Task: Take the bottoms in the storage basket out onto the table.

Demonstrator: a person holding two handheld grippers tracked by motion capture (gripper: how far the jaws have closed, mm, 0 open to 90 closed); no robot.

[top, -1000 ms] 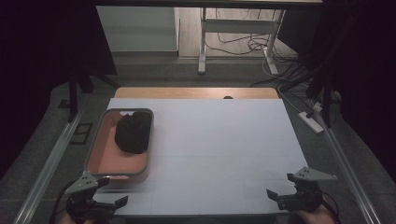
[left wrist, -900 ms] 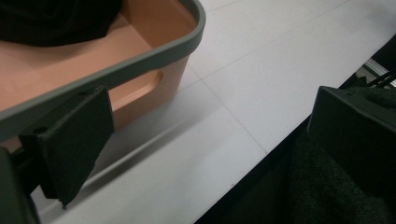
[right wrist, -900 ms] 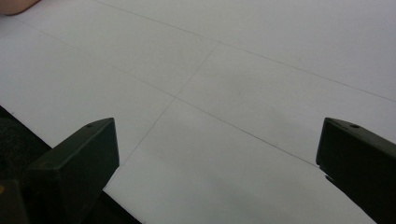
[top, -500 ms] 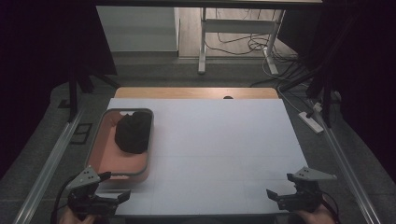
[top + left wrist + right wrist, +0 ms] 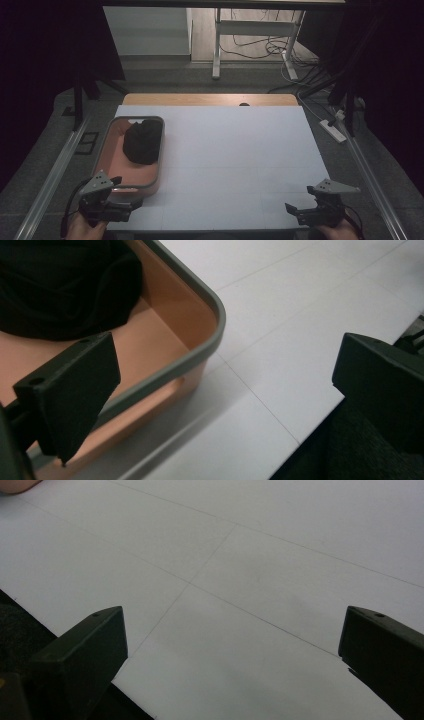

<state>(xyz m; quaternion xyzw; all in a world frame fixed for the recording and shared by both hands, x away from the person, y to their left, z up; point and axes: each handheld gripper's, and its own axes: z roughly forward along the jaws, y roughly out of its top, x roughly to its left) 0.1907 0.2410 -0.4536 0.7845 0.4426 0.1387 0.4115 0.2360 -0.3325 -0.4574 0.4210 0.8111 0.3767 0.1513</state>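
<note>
An orange bin with a grey rim (image 5: 111,135) stands at the left of the white table (image 5: 235,155). A black bundle of cloth (image 5: 143,142) lies inside it. My left gripper (image 5: 131,201) hovers at the bin's near corner, open, nothing between its jaws. In the left gripper view the bin's rim (image 5: 212,335) curves between the jaws, with the black cloth (image 5: 65,290) at the top left. My right gripper (image 5: 296,212) is open at the table's front right edge, over bare table. In the right gripper view the white table (image 5: 250,580) lies between the spread jaws.
A wooden strip (image 5: 210,99) runs along the table's far edge. Metal rails (image 5: 55,170) flank the table on both sides. A power strip (image 5: 334,130) and cables (image 5: 260,47) lie on the floor beyond, near a desk frame.
My left gripper has shifted slightly to the right along the front edge, closer to the bin's near corner. The right gripper has stayed still.
</note>
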